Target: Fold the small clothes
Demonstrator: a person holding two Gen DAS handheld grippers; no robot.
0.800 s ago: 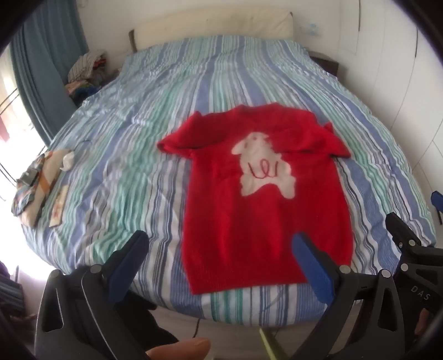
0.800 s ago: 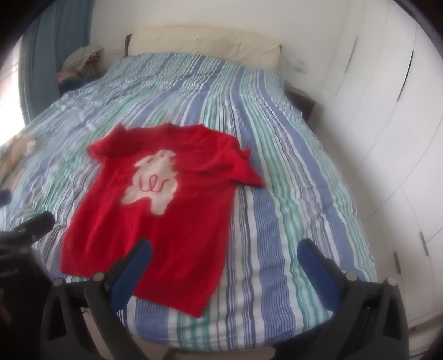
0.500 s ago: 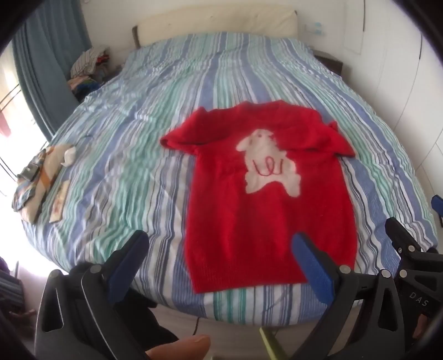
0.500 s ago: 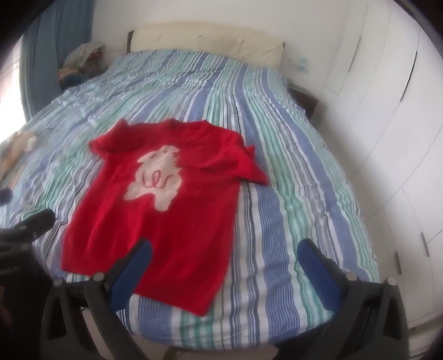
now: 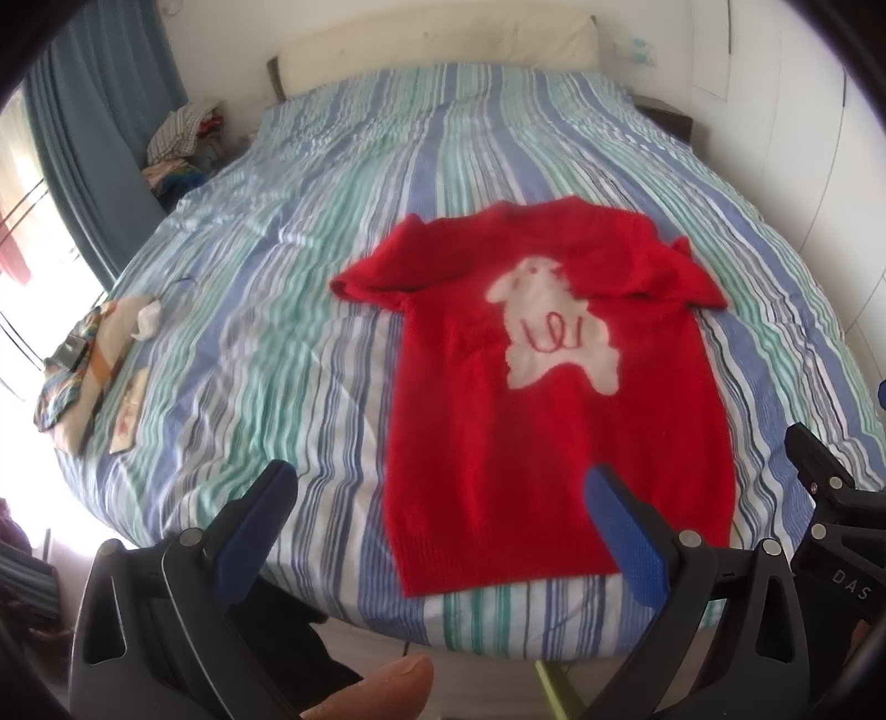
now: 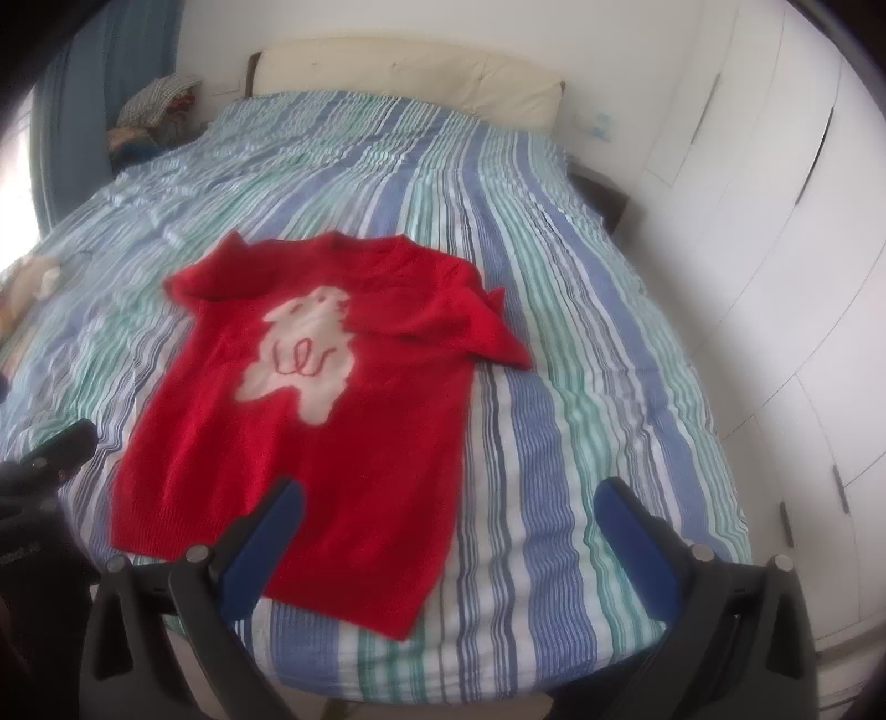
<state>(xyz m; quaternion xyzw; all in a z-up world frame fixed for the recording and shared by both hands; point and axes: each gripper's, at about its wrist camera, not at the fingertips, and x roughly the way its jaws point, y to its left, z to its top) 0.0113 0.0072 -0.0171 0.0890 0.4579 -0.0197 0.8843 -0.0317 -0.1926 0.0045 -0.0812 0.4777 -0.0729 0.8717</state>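
A small red knitted sweater [image 5: 554, 399] with a white animal shape on its chest lies flat on the striped bed [image 5: 310, 310], hem toward me, both short sleeves spread out. In the right wrist view the same sweater [image 6: 332, 410] lies left of centre. My left gripper [image 5: 437, 484] hovers open above the hem's left corner, nothing between its blue pads. My right gripper [image 6: 448, 501] hangs open over the hem's right side and the striped bed [image 6: 581, 387] beside it, also holding nothing.
Folded patterned cloths [image 5: 94, 360] lie at the bed's left edge. A heap of clothes [image 5: 183, 138] sits by the blue curtain [image 5: 94, 122] at the far left. White wardrobe doors [image 6: 775, 277] stand close along the right. A cream headboard [image 5: 437, 50] closes the far end.
Both views have shifted slightly, so the sweater sits a little higher and further right in frame; both grippers stay wide open and the sweater has not moved on the bed.
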